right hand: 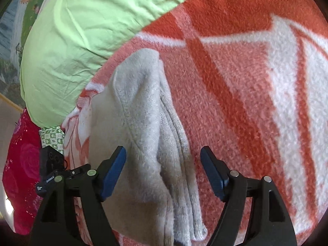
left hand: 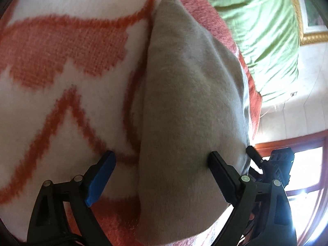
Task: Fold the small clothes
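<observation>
A small beige fleece garment [left hand: 184,102] lies on an orange-and-white patterned blanket [left hand: 51,47]. In the left wrist view it stretches away from me, narrowing to a point at the top. My left gripper [left hand: 162,160] is open, its jaws wide apart on either side of the garment's near end. In the right wrist view the same garment [right hand: 143,112] lies folded in layers with ribbed edges at the right. My right gripper [right hand: 163,155] is open, its jaws on either side of the garment's near part. The other gripper [right hand: 53,170] shows at the lower left.
A light green pillow [right hand: 82,30] lies at the blanket's [right hand: 246,82] far edge, also in the left wrist view [left hand: 256,30]. A red floral fabric [right hand: 22,164] sits at the left. A wooden window frame [left hand: 297,141] and a pale wall are at the right.
</observation>
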`<state>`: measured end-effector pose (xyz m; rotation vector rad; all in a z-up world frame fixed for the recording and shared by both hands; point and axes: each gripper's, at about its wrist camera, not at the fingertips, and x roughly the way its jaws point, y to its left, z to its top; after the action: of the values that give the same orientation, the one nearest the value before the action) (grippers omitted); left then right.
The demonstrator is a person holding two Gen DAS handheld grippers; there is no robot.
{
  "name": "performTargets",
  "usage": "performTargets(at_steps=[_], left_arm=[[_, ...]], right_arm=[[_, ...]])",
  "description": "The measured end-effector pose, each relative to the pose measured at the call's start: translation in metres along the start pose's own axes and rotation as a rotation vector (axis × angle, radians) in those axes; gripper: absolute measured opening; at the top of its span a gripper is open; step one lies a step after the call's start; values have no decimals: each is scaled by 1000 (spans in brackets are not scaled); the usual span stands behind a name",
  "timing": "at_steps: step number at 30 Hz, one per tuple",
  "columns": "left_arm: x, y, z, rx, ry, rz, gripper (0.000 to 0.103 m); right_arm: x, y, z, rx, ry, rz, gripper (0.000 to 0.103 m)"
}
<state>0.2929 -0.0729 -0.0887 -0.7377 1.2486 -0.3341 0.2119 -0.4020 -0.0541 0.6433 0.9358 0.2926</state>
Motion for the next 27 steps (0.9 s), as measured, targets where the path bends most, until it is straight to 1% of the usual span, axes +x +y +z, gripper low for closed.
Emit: performTargets(at_steps=[3,4,5,6,7,8,9,10,11,14,19,23,25,27], left_arm=[[12,0,9,-16,1,-42,92],[15,1,10,-16,5,-55,88],[22,-2,11,-16,11,-72,76],[26,-4,12,-17,23,-105,67],[28,-6,12,-23,23,-106,63],[26,-7,9,-16,12,-105,54],[21,-7,8,0,-2,-109,50],[17,-7,6,14,-17,-111,44],[12,-9,4,24,-33,-113,41],[-7,-16,-1,37,-84,-119,38],[-61,-18,-8,50,-180,-107,37],[-111,-6,-15,57,-245,-55,37],[-139,5,-21,66,-286,-23,37],[-153,11,-26,84,-315,16,37]], right_arm=[[17,0,5,-8,34,-1,76],[19,-3,4,-5,43,5,75],[23,-6,4,11,51,20,72],[25,-9,4,41,57,52,65],[28,-13,3,80,74,103,44],[27,-15,1,116,69,120,41],[25,-14,0,117,61,119,39],[22,-11,-1,112,50,116,36],[16,-7,-3,110,34,118,34],[2,6,-8,109,-2,161,32],[-15,53,-24,42,-43,238,31],[-7,87,-38,10,-39,300,31],[6,103,-47,-9,-24,330,31],[18,116,-56,-18,-4,353,31]])
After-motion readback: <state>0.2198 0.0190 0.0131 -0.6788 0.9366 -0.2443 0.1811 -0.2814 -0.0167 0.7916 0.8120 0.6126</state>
